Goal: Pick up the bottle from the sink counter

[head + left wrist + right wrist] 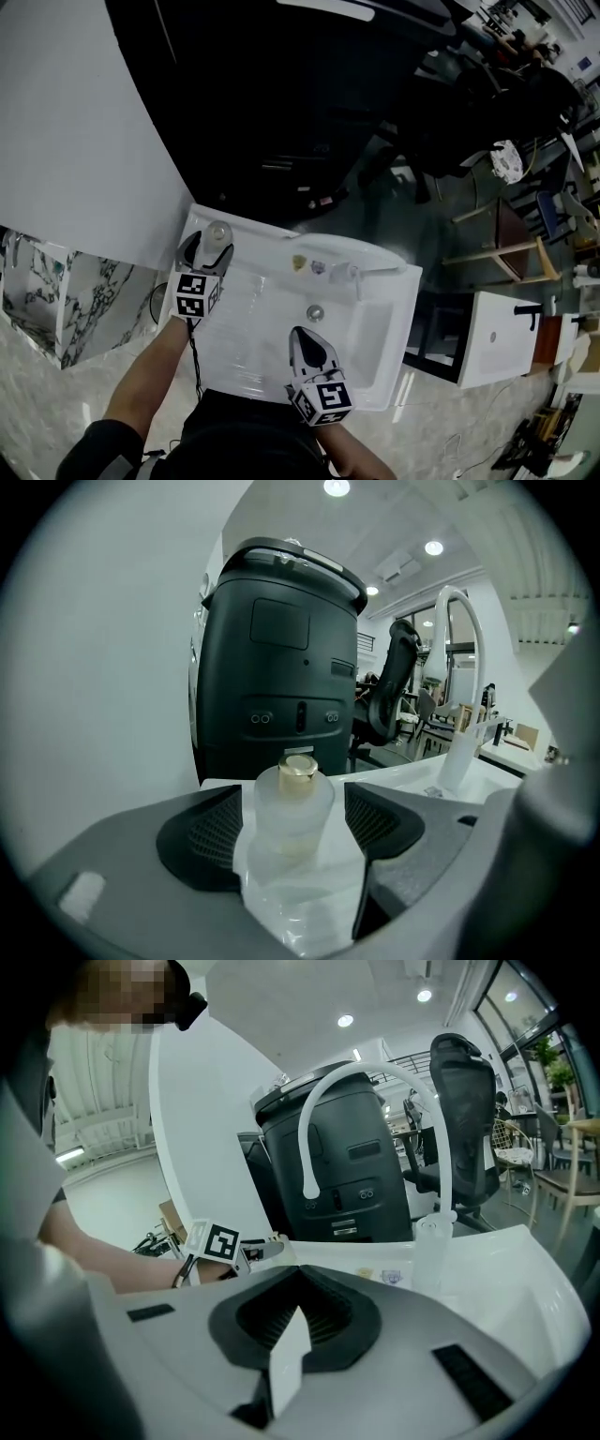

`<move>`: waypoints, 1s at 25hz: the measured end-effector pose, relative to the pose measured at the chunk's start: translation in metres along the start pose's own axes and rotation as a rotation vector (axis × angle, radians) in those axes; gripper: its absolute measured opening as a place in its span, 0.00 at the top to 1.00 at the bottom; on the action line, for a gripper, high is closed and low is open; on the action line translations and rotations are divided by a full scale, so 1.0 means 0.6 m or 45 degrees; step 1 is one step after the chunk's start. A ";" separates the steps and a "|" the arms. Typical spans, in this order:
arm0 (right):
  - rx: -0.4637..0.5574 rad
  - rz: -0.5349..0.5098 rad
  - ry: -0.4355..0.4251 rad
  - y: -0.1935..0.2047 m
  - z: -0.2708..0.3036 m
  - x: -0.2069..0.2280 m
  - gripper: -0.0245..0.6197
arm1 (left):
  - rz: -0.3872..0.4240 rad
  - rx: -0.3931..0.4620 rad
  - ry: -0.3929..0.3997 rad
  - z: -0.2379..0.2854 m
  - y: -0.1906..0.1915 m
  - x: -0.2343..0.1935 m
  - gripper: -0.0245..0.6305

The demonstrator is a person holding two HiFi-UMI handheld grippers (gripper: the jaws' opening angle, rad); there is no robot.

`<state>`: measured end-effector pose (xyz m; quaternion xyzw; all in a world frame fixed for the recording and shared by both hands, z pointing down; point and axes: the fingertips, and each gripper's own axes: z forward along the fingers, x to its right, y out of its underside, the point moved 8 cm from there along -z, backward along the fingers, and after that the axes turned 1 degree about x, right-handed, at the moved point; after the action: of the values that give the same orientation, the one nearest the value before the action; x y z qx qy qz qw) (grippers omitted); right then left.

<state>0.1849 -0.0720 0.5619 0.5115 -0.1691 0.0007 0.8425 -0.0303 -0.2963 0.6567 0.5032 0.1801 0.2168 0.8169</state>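
Left gripper view: the bottle (pixel 294 803) is straddled by the left gripper's (pixel 295 829) parted jaws, ungrasped and unlifted; the right gripper (pixel 295 1321) is seen closed, empty.

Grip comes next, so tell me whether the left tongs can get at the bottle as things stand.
Probably yes: the left tongs stand open with the bottle between the jaws, nothing in the way.
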 end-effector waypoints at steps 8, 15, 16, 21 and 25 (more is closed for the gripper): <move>-0.009 0.009 -0.017 0.000 0.011 -0.003 0.95 | 0.037 -0.025 0.009 0.055 0.001 0.001 0.42; -0.020 0.016 -0.026 0.003 0.008 -0.007 0.95 | 0.056 -0.048 0.002 0.073 0.002 -0.006 0.43; -0.021 0.015 -0.027 0.003 0.007 -0.007 0.95 | 0.058 -0.050 0.001 0.072 0.002 -0.006 0.44; -0.018 0.006 -0.040 0.000 0.005 -0.008 0.95 | 0.016 -0.074 0.000 0.063 0.005 -0.007 0.44; -0.018 0.000 -0.057 -0.001 0.006 -0.013 0.95 | 0.025 -0.081 0.021 0.041 0.003 0.000 0.44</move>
<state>0.1768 -0.0741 0.5604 0.5054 -0.1881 -0.0120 0.8420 -0.0181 -0.3140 0.6687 0.4771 0.1748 0.2345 0.8287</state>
